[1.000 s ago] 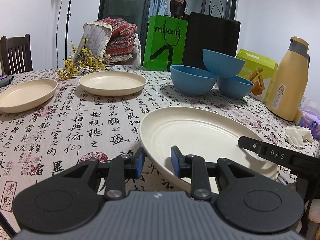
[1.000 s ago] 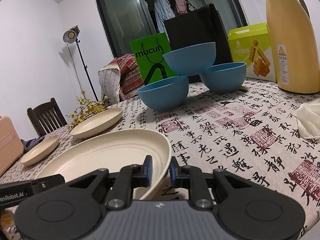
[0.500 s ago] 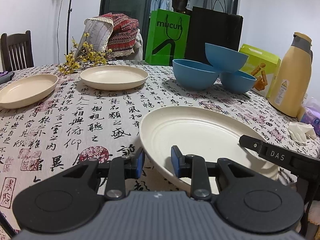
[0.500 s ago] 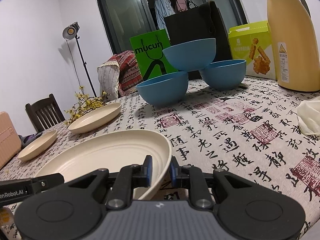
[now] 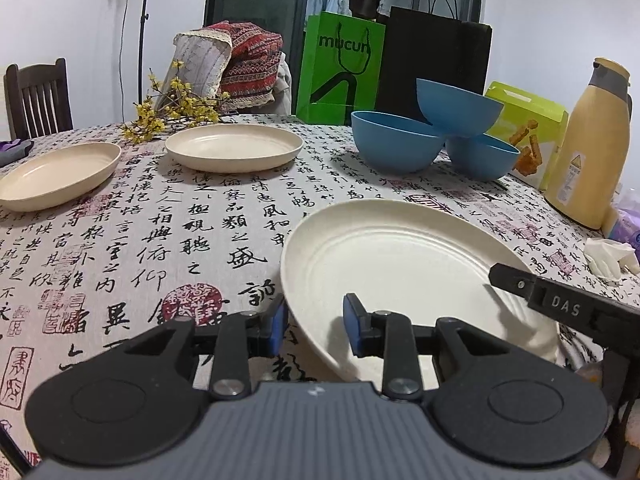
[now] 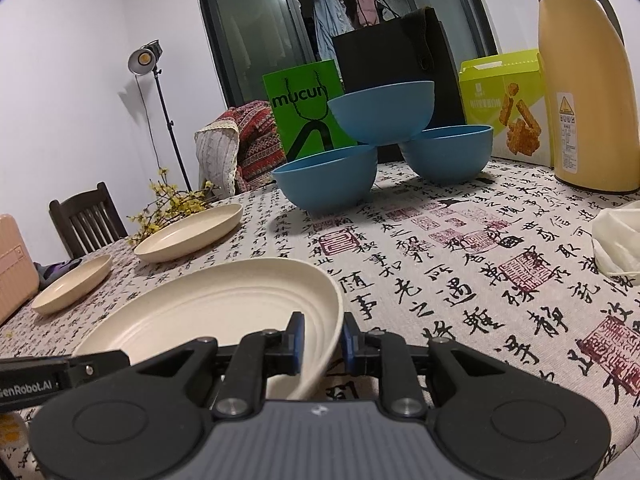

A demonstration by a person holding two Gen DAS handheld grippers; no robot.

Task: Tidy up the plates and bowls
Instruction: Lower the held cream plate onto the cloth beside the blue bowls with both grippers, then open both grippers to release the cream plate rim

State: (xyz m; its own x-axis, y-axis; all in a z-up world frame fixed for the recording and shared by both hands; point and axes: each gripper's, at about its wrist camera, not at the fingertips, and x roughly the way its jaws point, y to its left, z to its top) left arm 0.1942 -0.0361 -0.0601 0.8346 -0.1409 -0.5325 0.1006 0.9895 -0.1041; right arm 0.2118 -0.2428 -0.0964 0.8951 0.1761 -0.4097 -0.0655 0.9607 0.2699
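Near rim of the large cream ridged plate (image 5: 400, 264) is hidden behind both gripper bodies. Plate lies low on the calligraphy-print bench (image 5: 160, 240); can't tell if it's flat. Only the left view shows its whole far rim. Left gripper (image 5: 314, 328) and right gripper (image 6: 323, 340): jaws narrowly open, just been opening, straddling the rim, pads not pressing

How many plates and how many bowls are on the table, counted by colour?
Cream plates: 3, near plate, middle plate, far-left plate.
Blue bowls: 3, left bowl, top bowl, which rests on the other two, right bowl.
Total: 6
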